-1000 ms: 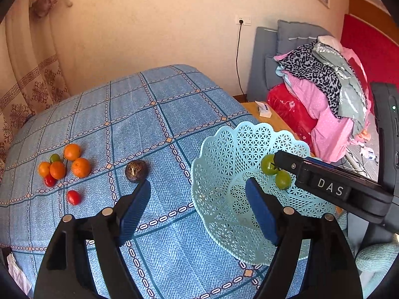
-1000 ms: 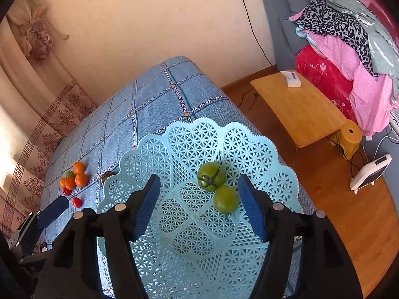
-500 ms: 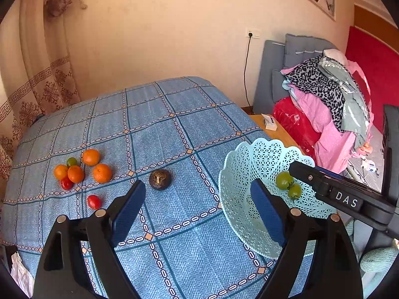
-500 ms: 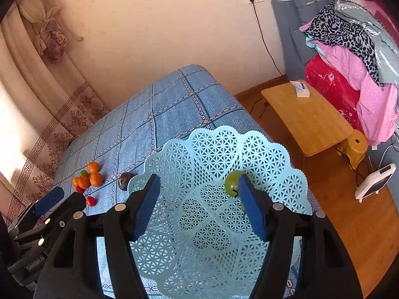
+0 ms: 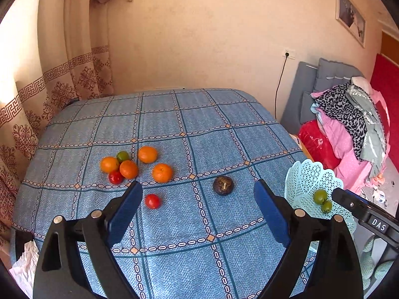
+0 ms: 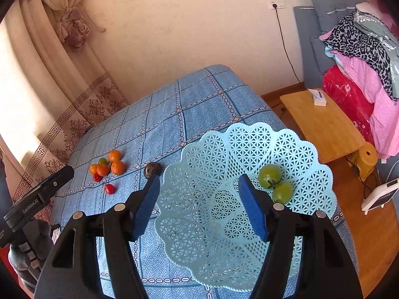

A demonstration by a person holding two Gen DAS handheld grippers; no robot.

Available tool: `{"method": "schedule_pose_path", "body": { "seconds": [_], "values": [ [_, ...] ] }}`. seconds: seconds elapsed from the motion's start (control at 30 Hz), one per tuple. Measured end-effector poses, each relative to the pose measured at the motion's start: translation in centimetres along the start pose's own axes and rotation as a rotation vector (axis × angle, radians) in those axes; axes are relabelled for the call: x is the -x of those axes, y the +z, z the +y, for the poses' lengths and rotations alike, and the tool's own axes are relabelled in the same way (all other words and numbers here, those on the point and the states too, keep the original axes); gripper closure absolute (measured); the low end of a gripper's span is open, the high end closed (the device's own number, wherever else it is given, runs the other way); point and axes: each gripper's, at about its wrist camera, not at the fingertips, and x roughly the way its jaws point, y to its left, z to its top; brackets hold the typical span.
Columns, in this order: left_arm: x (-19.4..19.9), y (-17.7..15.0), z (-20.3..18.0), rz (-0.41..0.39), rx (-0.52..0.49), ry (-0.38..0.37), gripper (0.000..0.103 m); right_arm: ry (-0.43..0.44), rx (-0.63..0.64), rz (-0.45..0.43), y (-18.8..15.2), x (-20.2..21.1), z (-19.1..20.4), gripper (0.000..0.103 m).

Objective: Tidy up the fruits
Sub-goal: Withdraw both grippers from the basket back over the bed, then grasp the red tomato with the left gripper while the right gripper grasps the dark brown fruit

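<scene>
Four oranges [image 5: 128,169] clustered on the blue checked cloth [image 5: 204,134], with one small green fruit [image 5: 122,156] and one red tomato [image 5: 115,177] touching the cluster. Second red tomato [image 5: 152,201] sits apart, nearer. One dark round fruit [image 5: 223,186] further right. Two green tomatoes [image 6: 269,176] touching each other in the pale blue lattice basket [image 6: 249,139] at the cloth's right edge. Readable: "DAS", "GenRobot.AI" on gripper bodies. Left gripper [image 5: 198,214] above cloth, jaws wide, empty. Right gripper [image 6: 198,205] over basket, jaws wide, empty.
</scene>
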Motion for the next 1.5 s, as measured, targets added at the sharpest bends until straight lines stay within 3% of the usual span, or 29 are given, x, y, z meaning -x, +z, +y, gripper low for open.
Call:
{"method": "schedule_pose_path", "body": {
  "seconds": [0.17, 0.4, 0.7, 1.13, 1.5],
  "values": [
    [-0.4, -0.5, 2.6, 0.013, 0.023, 0.036, 0.013, 0.044, 0.034, 0.017, -0.5, -0.3, 1.7, 0.03],
    [-2.0, -0.9, 5.2, 0.053, 0.043, 0.09, 0.013, 0.084, 0.057, 0.106, -0.1, -3.0, 3.7, 0.027],
    [-5.6, -1.4, 7.1, 0.13, 0.073, 0.094, 0.013, 0.071, 0.139, 0.158, 2.8, -5.5, 7.0, 0.026],
    [-11.5, -2.9, 7.8, 0.241, 0.087, 0.091, 0.013, 0.084, 0.176, 0.268, 4.5, -10.6, 10.6, 0.026],
    [-13.7, -2.9, 7.3, 0.27, 0.055, 0.074, 0.04, 0.035, 0.213, 0.328, 4.9, -14.8, 12.7, 0.026]
  ]
}}
